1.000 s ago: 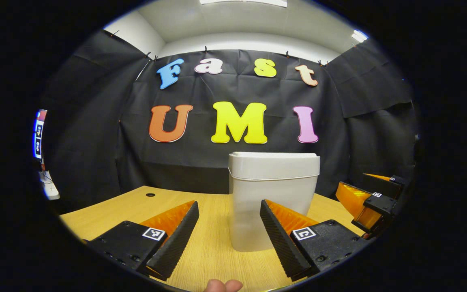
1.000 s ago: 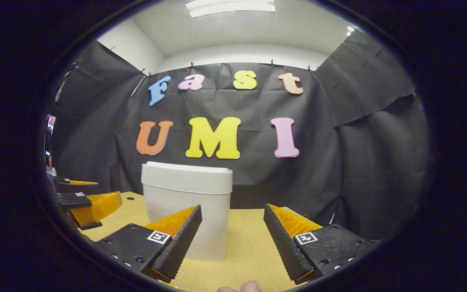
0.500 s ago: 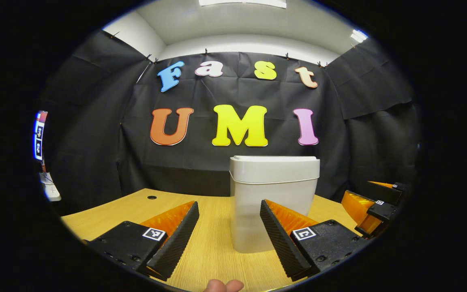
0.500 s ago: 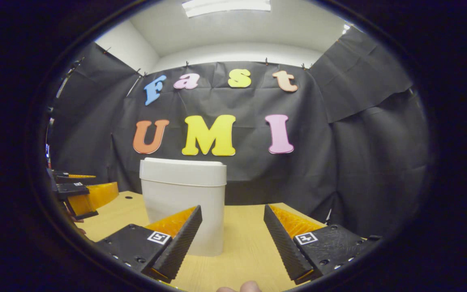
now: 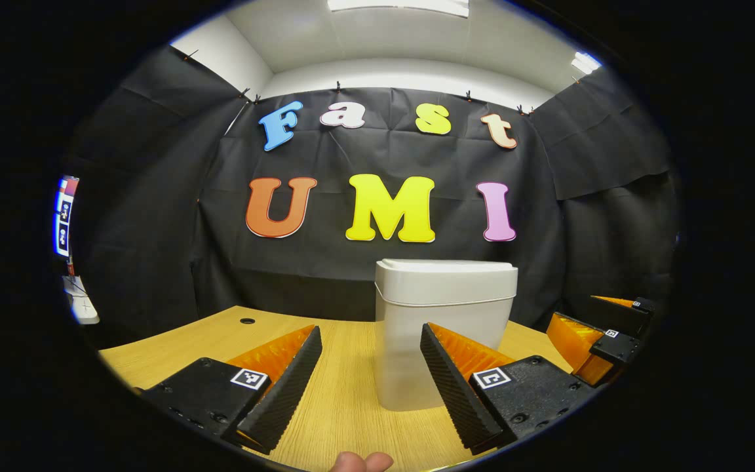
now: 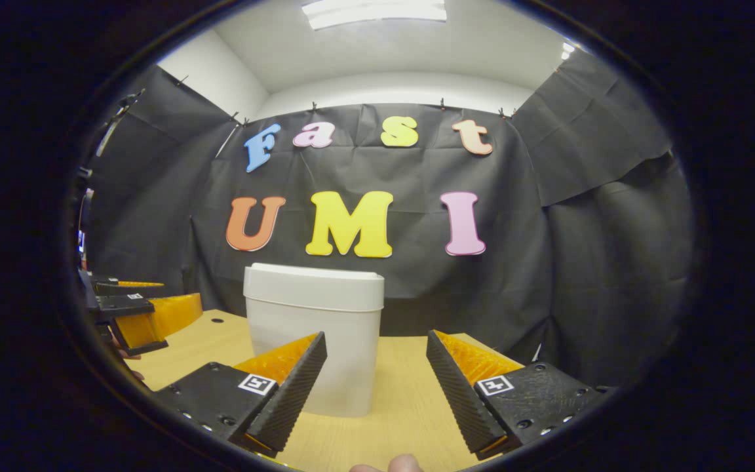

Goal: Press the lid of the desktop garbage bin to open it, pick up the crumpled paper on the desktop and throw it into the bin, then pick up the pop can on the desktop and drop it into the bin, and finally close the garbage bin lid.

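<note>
A white desktop garbage bin (image 5: 440,331) stands upright on the wooden desk (image 5: 345,393) with its lid (image 5: 446,270) down. My left gripper (image 5: 371,341) is open, held low in front of the bin and slightly left of it, nothing between its fingers. At the right edge of the left gripper view the right gripper (image 5: 597,328) hangs open. In the right gripper view the bin (image 6: 315,328) stands ahead on the left, and my right gripper (image 6: 376,344) is open and empty just right of it. The left gripper (image 6: 135,308) shows far left there.
Black cloth walls close the booth behind and at both sides. A small round hole (image 5: 246,321) sits in the desk at the back left. A fingertip (image 5: 358,462) shows at the bottom edge of the left gripper view.
Both cameras have drifted slightly; the bin sits a little lower in the left gripper view and a little further right in the right gripper view. Both grippers stay open.
</note>
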A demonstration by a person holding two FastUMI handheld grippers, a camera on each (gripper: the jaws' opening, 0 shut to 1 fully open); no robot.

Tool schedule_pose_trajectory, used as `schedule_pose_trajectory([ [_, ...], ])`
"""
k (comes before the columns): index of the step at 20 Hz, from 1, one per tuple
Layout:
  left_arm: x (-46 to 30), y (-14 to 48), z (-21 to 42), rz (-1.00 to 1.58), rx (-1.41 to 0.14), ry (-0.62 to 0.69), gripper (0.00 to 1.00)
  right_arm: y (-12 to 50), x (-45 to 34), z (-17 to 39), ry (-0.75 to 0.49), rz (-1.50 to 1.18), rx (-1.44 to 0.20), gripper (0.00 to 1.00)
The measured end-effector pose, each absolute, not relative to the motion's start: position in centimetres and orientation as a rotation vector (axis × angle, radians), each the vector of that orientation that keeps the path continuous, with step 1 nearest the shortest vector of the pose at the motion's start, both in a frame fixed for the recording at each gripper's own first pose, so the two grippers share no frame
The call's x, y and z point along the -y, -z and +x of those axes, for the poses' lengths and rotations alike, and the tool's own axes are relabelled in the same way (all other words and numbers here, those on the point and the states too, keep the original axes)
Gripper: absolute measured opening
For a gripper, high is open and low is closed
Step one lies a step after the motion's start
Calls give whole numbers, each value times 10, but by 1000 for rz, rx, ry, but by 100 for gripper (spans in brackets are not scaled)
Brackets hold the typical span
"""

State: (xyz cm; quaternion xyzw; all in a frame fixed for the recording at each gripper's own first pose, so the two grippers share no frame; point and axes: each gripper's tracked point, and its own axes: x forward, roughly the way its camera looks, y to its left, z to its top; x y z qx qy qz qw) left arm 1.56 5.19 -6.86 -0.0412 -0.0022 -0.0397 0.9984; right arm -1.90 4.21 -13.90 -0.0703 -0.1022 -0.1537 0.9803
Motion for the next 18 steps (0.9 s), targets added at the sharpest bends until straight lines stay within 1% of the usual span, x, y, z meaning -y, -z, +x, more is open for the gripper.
schedule_pose_trajectory([
  [1, -51, 68, 16, -86, 2, 82, 97, 138, -41, -22, 312, -141, 209, 95],
  [2, -49, 66, 15, -86, 4, 84, 98, 137, -40, -24, 315, -137, 214, 97],
  [3, -48, 64, 13, -81, 7, 84, 98, 138, -39, -25, 318, -134, 216, 95],
  [4, -48, 63, 12, -74, 12, 83, 98, 138, -37, -26, 325, -136, 218, 95],
  [5, -48, 60, 11, -69, 20, 82, 98, 137, -36, -29, 330, -139, 221, 97],
  [7, -46, 58, 9, -62, 27, 85, 98, 137, -37, -29, 330, -136, 223, 97],
  [8, -45, 57, 8, -61, 30, 88, 98, 137, -39, -29, 326, -133, 224, 95],
  [14, -45, 56, 5, -59, 31, 89, 98, 134, -47, -30, 328, -154, 231, 95],
  [15, -45, 55, 6, -58, 31, 91, 98, 134, -48, -30, 330, -157, 233, 97],
  [16, -45, 54, 6, -54, 31, 91, 97, 134, -48, -30, 330, -157, 231, 95],
  [18, -45, 56, 5, -43, 32, 86, 97, 135, -47, -30, 336, -148, 227, 95],
])
